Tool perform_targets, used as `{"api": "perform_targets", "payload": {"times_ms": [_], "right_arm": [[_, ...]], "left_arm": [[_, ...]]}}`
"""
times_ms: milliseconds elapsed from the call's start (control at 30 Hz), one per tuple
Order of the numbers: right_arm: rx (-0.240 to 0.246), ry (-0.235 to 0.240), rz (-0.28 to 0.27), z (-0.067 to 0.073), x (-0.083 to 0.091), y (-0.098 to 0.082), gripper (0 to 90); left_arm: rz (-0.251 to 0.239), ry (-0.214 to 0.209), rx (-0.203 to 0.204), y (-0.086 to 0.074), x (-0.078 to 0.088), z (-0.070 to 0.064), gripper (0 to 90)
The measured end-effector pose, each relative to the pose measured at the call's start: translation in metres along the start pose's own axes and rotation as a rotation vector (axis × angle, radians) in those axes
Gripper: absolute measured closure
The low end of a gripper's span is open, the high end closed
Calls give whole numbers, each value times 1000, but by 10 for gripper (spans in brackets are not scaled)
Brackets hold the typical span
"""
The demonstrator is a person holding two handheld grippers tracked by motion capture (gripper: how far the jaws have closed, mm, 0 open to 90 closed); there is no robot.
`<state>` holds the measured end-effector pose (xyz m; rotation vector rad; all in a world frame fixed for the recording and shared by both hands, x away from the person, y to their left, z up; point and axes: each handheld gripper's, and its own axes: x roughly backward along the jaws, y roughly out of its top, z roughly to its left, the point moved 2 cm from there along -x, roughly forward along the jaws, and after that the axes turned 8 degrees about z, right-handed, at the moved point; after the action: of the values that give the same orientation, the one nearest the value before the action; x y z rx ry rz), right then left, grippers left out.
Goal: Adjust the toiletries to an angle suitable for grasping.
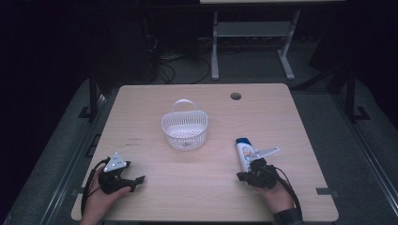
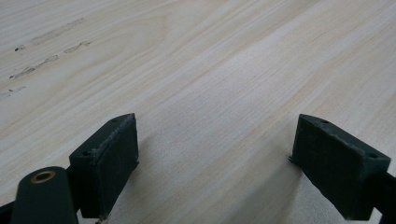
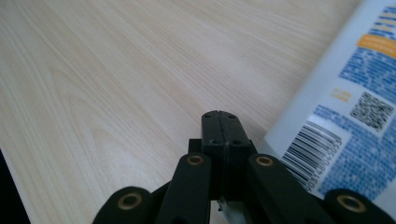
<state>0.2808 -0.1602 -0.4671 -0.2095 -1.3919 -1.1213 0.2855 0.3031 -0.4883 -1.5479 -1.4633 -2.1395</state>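
While I am looking down from the high view, my left claw is resting near the tabletop's front left corner, with my hand wrapped around its body. My right claw is sitting at the front right, just beside the lower end of a white bottle with a blue cap, which is lying flat and pointing away from me. A white basket with a loop handle is standing well apart from both claws, toward the middle of the tabletop.

Through the left gripper view, the left claw is gaping wide over bare wood, with nothing sitting between the jaws.

Through the right gripper view, the right claw is pressed fully together, gripping nothing. The bottle is lying just to its right, showing its barcode and blue print. Whether the claw is touching the bottle, I cannot tell.
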Motion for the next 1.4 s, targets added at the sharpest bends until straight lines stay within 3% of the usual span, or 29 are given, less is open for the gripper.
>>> {"api": "perform_targets", "payload": {"times_ms": [467,833,1233,1400], "right_arm": [[-63,-34,-21,-20,17,-21,895],[-100,-71,-8,-30,24,-32,895],[-89,-47,-57,-29,30,-28,892],[-70,-52,-83,-26,34,-25,826]], "left_arm": [[0,0,0,0,0,0,135],[0,0,0,0,0,0,135],[-1,1,0,1,-1,1,135],[-2,1,1,2,-2,1,135]]}}
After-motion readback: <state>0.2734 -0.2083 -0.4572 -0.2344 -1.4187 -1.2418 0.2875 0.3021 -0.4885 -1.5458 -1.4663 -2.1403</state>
